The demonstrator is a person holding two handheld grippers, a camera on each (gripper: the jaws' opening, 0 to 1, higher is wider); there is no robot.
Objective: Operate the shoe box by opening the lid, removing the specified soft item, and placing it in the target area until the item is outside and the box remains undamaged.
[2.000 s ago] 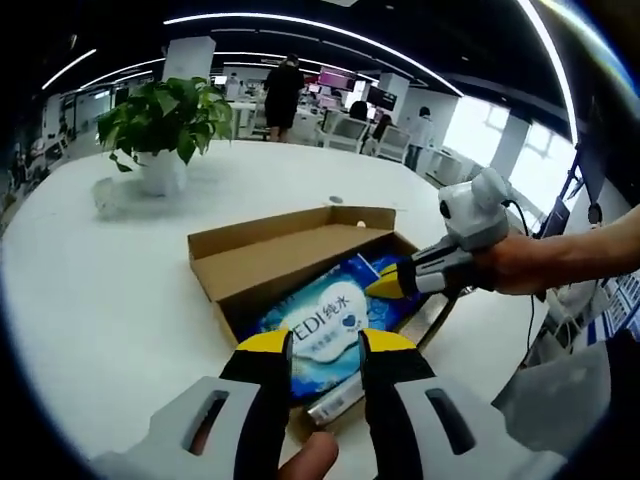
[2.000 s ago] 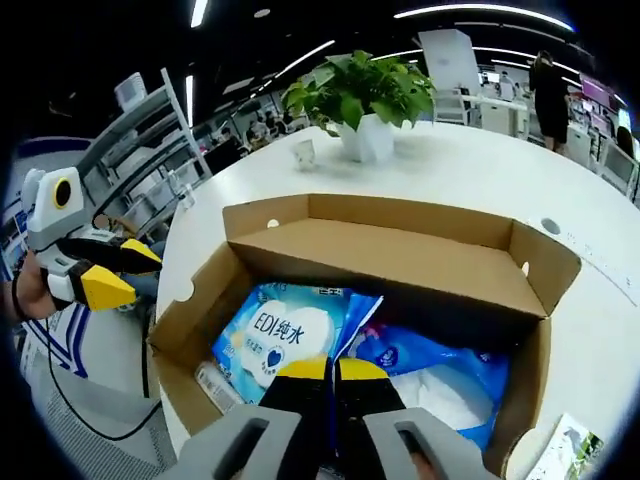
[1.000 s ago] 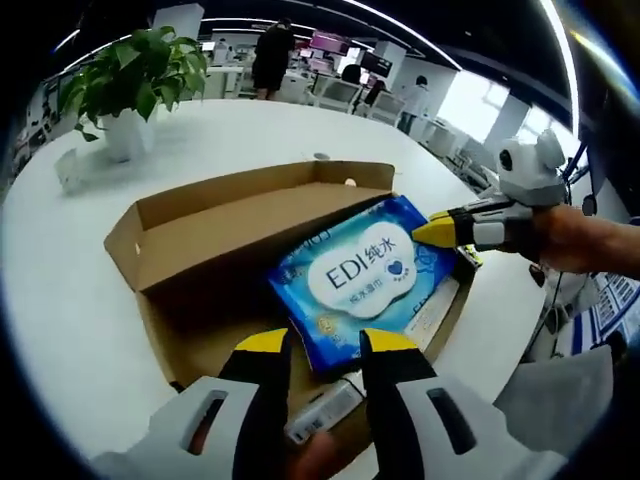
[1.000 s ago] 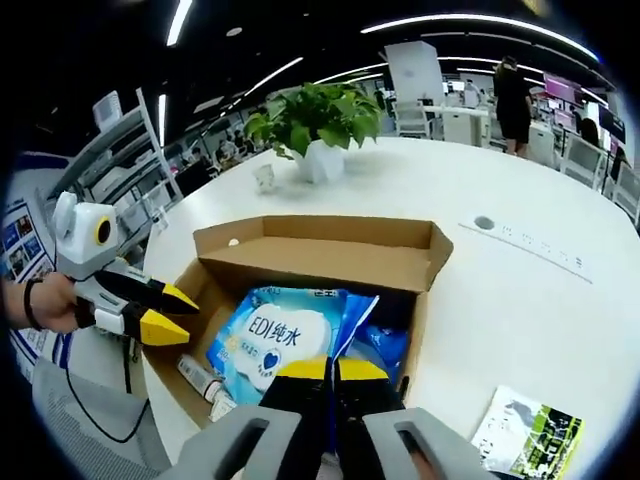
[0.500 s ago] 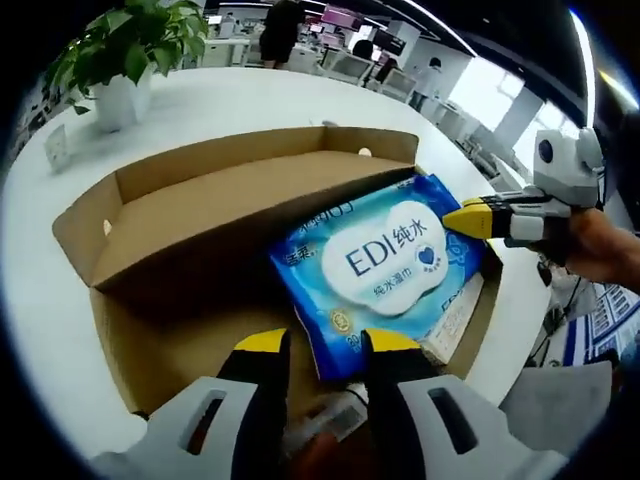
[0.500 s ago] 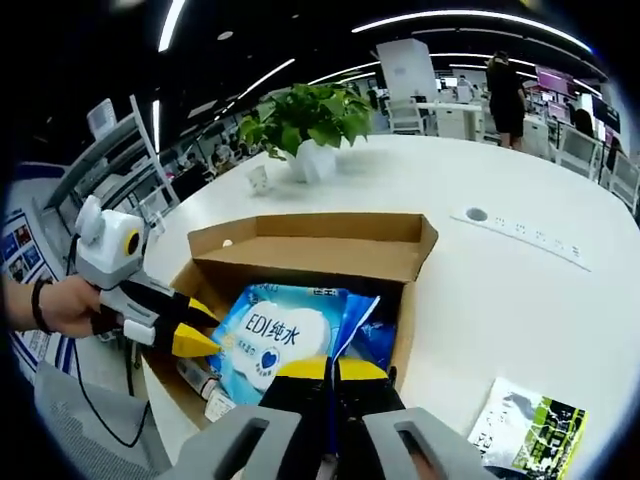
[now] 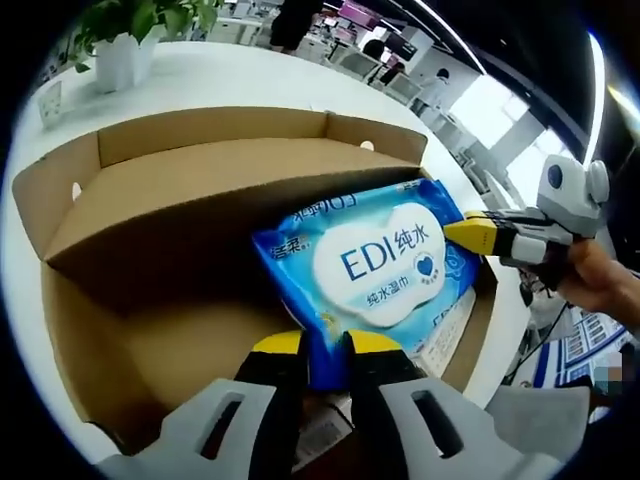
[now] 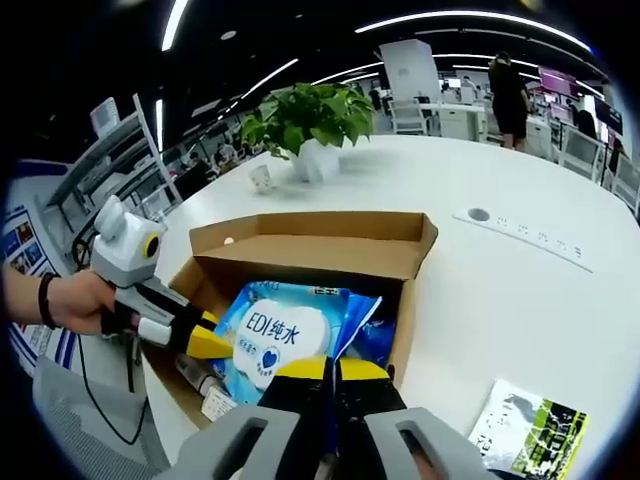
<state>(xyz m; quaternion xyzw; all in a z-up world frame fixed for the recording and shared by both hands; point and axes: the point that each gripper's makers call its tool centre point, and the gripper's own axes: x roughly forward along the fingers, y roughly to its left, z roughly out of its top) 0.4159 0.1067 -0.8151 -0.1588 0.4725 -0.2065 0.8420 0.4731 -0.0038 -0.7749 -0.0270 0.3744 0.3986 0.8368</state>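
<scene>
We go L to R in the left gripper view. Far L: potted plant (image 7: 135, 25) w/ white pot on the white table (image 7: 190, 75). Next, the open cardboard shoe box (image 7: 190, 190), its lid flap tilted back over the interior. Bottom centre: left gripper (image 7: 323, 345), yellow-tipped jaws nearly together w/ the lower edge of the blue wet-wipes pack (image 7: 375, 265) between them; looks pinched, pack still over the box interior, raised and tilted. R side: right gripper (image 7: 478, 235) comes in, held by a hand (image 7: 605, 290), its yellow tip at the pack's R edge; jaws read as closed on that edge. Some smaller items lie under the pack near the box's front wall, too hidden to ID.

Right gripper view, L to R: person's hand (image 8: 75, 300) holding the left gripper (image 8: 208, 340), tips at the pack's L edge. Then the shoe box (image 8: 320, 245) on the table (image 8: 500, 290), wet-wipes pack (image 8: 285, 335) in it, a second blue packet beside it. Bottom centre: right gripper (image 8: 330, 370), jaws pressed together on the pack's near edge. Plant (image 8: 305, 120) behind the box. Far R: a printed leaflet (image 8: 530, 425) flat on the table, well apart from the box.
</scene>
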